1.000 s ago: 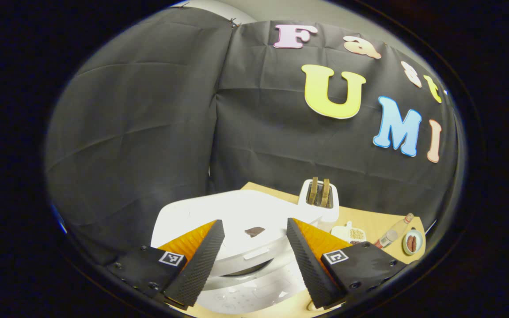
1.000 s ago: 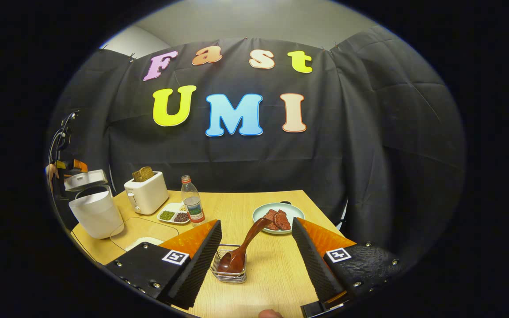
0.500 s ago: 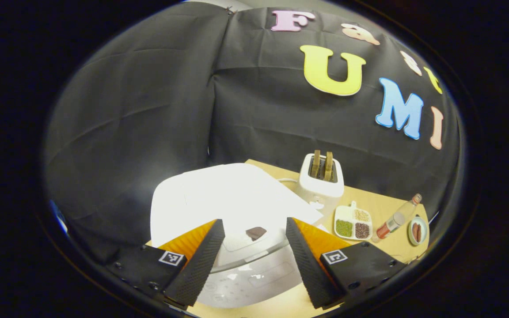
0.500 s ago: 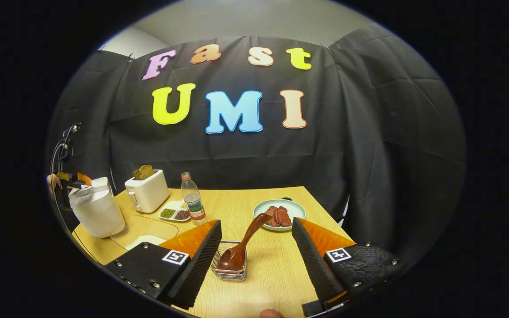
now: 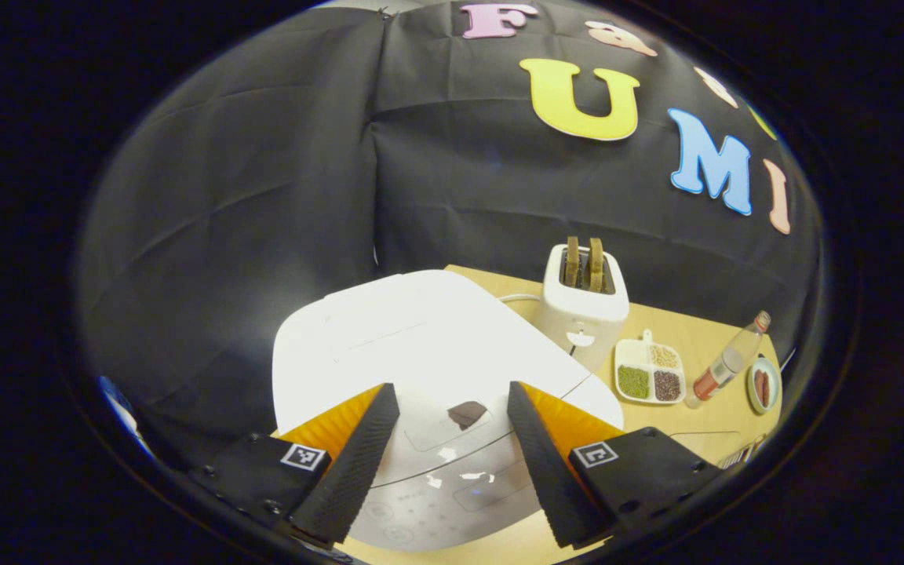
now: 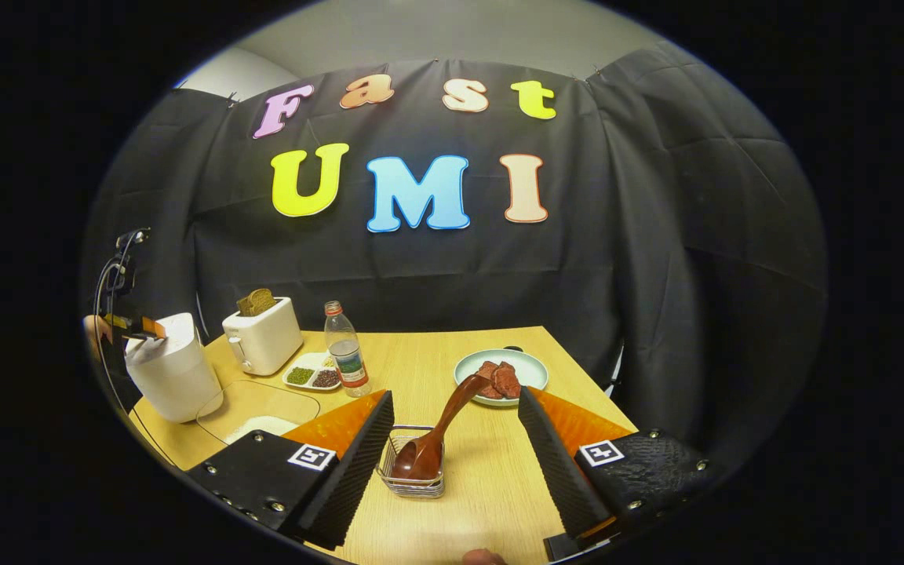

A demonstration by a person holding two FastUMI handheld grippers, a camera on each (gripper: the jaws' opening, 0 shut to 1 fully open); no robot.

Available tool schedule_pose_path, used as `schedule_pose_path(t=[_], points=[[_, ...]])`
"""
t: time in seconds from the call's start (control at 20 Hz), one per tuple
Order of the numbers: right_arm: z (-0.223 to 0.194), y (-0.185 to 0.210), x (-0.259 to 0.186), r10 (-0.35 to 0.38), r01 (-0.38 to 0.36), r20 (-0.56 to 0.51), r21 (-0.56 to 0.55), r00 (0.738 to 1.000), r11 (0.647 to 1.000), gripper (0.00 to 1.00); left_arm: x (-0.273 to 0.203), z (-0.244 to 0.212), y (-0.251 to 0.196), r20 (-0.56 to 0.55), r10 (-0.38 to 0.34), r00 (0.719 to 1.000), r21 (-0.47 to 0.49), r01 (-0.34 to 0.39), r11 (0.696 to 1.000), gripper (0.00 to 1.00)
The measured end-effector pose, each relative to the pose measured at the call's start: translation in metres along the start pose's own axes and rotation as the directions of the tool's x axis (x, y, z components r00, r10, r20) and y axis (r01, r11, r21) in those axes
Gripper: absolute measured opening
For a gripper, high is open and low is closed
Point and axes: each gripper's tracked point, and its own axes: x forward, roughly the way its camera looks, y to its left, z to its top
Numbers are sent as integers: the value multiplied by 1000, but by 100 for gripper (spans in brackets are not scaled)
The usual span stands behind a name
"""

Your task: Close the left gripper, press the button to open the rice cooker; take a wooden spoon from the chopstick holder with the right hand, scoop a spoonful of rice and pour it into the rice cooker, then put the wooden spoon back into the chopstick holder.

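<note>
The white rice cooker (image 5: pixel 421 345) sits right under my left gripper (image 5: pixel 446 469), its lid down, with a small dark button (image 5: pixel 466 413) between the open fingers. In the right gripper view the rice cooker (image 6: pixel 173 377) stands at the table's far left with the left gripper (image 6: pixel 134 326) on top of it. A dark wooden spoon (image 6: pixel 452 412) leans bowl-down in the wire chopstick holder (image 6: pixel 432 488), just ahead of my right gripper (image 6: pixel 452 471), which is open and holds nothing. White rice (image 6: pixel 260 428) lies in a clear tray.
A white toaster (image 6: pixel 264 345) with bread, a divided dish of beans (image 6: pixel 311 377) and a bottle (image 6: pixel 346 361) stand behind the tray. A plate of meat (image 6: pixel 499 377) is beyond the holder. The wooden table (image 6: pixel 491 502) ends close to the right gripper.
The rice cooker's lid, raised a second ago, has come down and is now shut. My left gripper dropped lower with it. The right gripper barely moved.
</note>
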Motion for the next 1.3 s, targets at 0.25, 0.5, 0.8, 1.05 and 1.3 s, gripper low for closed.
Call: schedule_pose_path(t=[0.25, 0.5, 0.8, 1.05, 1.3], points=[[9, 17, 1, 27, -27, 16, -13, 999, 1000, 97, -7, 2, -4, 65, -24, 998, 62, 20, 998, 100], [37, 29, -2, 40, -39, 75, -13, 996, 999, 97, -41, 25, -11, 194, -97, 976, 9, 97, 995, 98], [94, 60, -20, 67, -62, 208, -29, 976, 998, 97, -146, 77, -43, 455, -247, 855, 131, 210, 969, 97], [129, 88, -37, 97, -95, 318, -22, 943, 995, 97, -223, 73, -53, 557, -301, 774, 140, 269, 953, 97], [129, 104, -46, 93, -87, 357, -32, 929, 996, 97, -266, 66, -49, 623, -306, 720, 211, 222, 952, 99]])
